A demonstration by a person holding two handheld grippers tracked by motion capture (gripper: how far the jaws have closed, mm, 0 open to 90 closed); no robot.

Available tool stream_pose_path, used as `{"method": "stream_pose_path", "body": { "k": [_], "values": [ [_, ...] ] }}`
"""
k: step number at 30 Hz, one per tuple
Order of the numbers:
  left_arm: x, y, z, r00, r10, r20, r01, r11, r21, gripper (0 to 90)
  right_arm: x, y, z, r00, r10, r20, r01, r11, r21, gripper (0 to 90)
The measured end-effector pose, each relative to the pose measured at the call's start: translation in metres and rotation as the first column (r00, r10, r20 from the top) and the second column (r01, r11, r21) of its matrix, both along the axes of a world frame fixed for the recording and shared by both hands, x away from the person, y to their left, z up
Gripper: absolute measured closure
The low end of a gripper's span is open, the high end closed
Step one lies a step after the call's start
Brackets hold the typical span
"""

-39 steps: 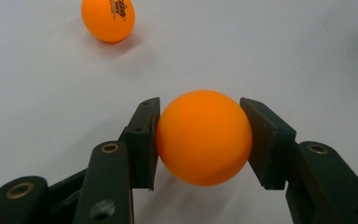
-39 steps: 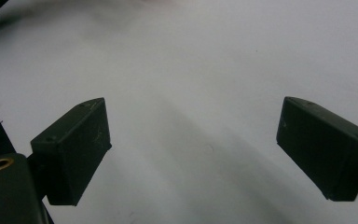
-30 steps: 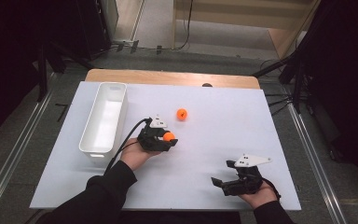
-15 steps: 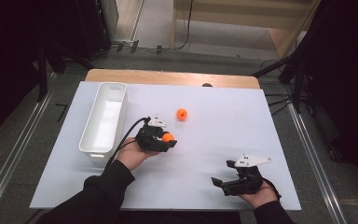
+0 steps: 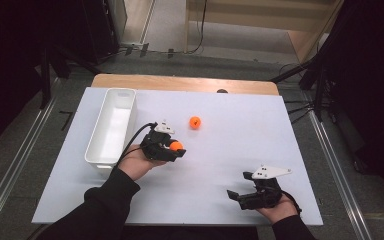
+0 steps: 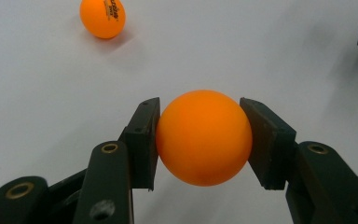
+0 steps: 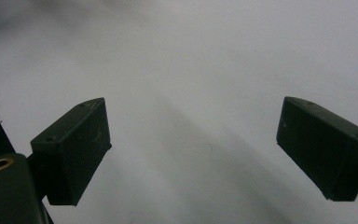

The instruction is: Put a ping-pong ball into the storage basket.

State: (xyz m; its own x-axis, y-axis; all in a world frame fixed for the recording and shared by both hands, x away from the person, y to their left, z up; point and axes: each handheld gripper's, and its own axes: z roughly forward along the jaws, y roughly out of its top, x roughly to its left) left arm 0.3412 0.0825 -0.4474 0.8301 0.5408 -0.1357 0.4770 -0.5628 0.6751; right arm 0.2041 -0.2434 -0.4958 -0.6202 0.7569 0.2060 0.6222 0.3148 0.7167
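Note:
My left gripper [image 5: 176, 148] is shut on an orange ball [image 5: 176, 146], just right of the white bin [image 5: 101, 148]. In the left gripper view the ball [image 6: 204, 136] sits squeezed between both black jaws, above the white table. A second orange ball [image 5: 195, 122] lies loose on the table, beyond the held one; it appears at the top left of the left gripper view [image 6: 102, 17]. My right gripper [image 5: 235, 194] rests near the table's front right, open, jaws wide apart with bare table between them [image 7: 193, 140].
The long white bin stands at the table's left side and looks empty. A wooden strip [image 5: 180, 83] runs along the far edge of the white table [image 5: 240, 130]. Dark floor and metal rails surround the table.

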Motion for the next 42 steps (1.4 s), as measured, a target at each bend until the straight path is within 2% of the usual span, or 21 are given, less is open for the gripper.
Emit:
{"method": "stream_pose_path", "body": {
  "k": [13, 17, 18, 21, 31, 42],
  "values": [
    [-0.001, 0.009, 0.013, 0.9998, -0.005, -0.021, 0.005, 1.0000, -0.006, 50.7, 0.000, 0.000, 0.000, 1.0000, 0.000, 0.002, 0.000, 1.000, -0.002, 8.4],
    [-0.002, 0.014, 0.019, 1.0000, -0.005, -0.004, 0.005, 1.0000, 0.008, 50.7, 0.000, 0.000, 0.000, 1.0000, 0.000, 0.002, 0.000, 1.000, -0.002, 8.4],
    [-0.002, 0.015, 0.021, 1.0000, -0.005, -0.002, 0.005, 1.0000, 0.001, 50.7, 0.000, 0.000, 0.000, 1.0000, 0.000, 0.001, 0.000, 1.000, -0.001, 8.4],
    [-0.003, 0.018, 0.025, 0.9999, -0.005, -0.014, 0.005, 0.9999, -0.017, 50.7, 0.000, 0.000, 0.000, 1.0000, 0.001, 0.002, -0.001, 1.000, 0.000, 8.4],
    [-0.004, 0.023, 0.035, 0.9995, -0.027, -0.019, 0.027, 0.9996, -0.002, 50.7, 0.000, 0.000, 0.000, 1.0000, 0.003, 0.005, -0.003, 1.000, -0.002, 8.5],
    [-0.002, 0.033, 0.044, 0.9997, -0.013, -0.020, 0.013, 0.9999, -0.005, 50.7, 0.000, 0.000, 0.000, 1.0000, 0.006, 0.004, -0.006, 1.000, -0.004, 8.4]
  ]
}}
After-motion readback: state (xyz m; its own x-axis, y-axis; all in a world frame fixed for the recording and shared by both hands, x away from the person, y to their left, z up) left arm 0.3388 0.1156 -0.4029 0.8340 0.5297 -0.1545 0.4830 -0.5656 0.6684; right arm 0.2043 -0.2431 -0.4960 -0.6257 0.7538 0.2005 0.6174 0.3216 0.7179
